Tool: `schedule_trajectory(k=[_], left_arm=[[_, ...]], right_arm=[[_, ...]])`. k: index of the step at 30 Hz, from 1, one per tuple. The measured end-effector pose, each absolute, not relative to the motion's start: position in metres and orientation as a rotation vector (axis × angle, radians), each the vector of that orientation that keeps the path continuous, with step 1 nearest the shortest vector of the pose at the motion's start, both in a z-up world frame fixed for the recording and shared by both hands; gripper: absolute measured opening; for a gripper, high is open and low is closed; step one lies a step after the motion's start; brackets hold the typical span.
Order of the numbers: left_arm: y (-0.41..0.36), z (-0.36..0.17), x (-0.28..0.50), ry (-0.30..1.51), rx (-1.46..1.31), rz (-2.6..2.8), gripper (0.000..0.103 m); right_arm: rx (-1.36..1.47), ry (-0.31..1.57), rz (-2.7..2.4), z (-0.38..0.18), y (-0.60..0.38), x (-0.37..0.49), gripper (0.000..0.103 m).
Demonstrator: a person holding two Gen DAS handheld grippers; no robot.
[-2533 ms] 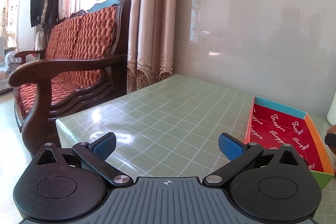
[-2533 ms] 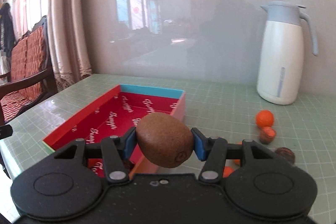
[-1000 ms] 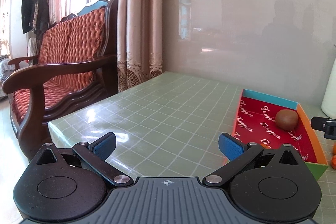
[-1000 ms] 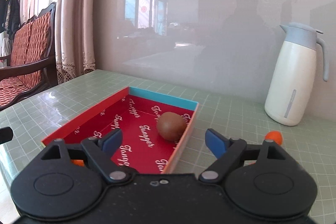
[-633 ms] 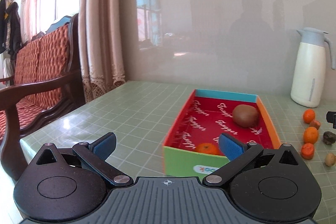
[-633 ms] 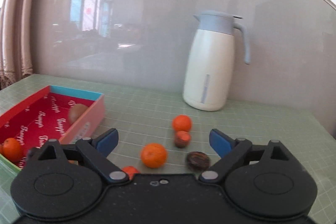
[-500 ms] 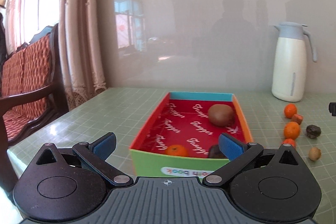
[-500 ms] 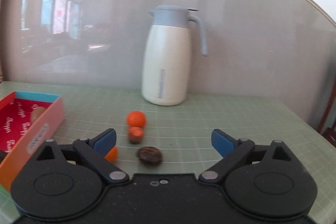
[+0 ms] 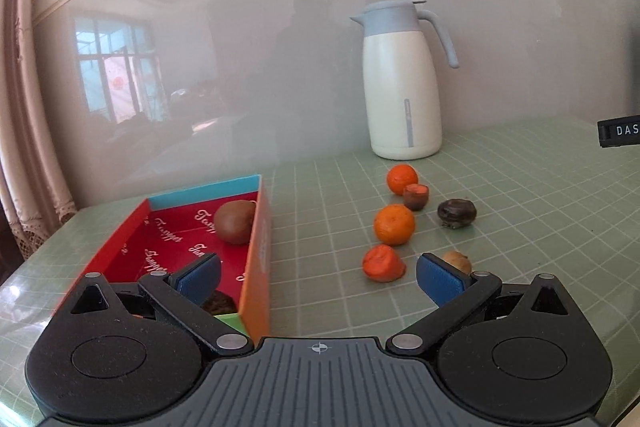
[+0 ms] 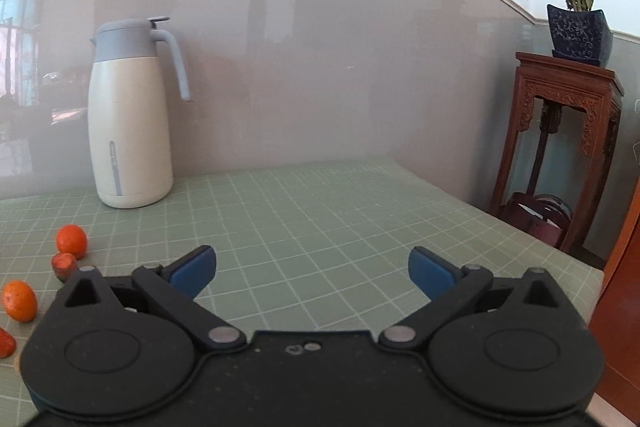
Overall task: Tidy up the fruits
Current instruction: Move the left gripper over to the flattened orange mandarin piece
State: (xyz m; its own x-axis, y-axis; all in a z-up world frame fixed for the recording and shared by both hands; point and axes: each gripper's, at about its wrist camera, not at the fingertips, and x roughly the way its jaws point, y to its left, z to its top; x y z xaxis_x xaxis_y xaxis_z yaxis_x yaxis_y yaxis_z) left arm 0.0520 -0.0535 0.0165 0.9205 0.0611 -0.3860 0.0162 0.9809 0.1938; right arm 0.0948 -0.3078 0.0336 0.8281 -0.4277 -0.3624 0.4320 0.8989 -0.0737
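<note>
A red-lined box (image 9: 262,227) lies at the left of the left wrist view, with a brown kiwi (image 9: 234,221) and a dark fruit (image 9: 218,303) in it. To its right, loose on the green table, are two oranges (image 9: 394,225), a squashed orange-red fruit (image 9: 382,263), a halved fruit (image 9: 416,195), a dark round fruit (image 9: 457,213) and a small brown one (image 9: 457,261). My left gripper (image 9: 318,277) is open and empty, just short of the fruits. My right gripper (image 10: 312,273) is open and empty over bare table, with oranges (image 10: 72,241) at its far left.
A white jug with a grey lid (image 9: 404,83) stands by the glossy wall behind the fruits. A carved wooden stand (image 10: 560,147) with a potted plant (image 10: 578,27) is beyond the table's right edge (image 10: 520,227). A curtain (image 9: 16,107) hangs at far left.
Both grippers have swung to the right. The left view went from the sofa to the box and loose fruits. The right gripper let go of the kiwi in the box, then turned away.
</note>
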Motion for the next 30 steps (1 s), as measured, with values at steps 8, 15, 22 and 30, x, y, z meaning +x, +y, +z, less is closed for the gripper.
schedule_trajectory(k=[8,15,22,30], left_arm=[[-0.074,0.007,0.084,0.479,0.209,-0.015,0.103],[-0.075,-0.002,0.114,0.547,0.163,-0.039,0.102],[-0.075,-0.010,0.129,0.591,0.153,-0.046,0.079],[-0.072,-0.017,0.143,0.641,0.091,-0.093,0.049]], right_arm=[[0.044,0.375,-0.598,0.030,-0.349,0.078,0.103],[0.083,0.367,-0.662,0.028,-0.369,0.068,0.103],[0.080,0.345,-0.623,0.032,-0.366,0.071,0.103],[0.073,0.337,-0.582,0.036,-0.357,0.074,0.103]])
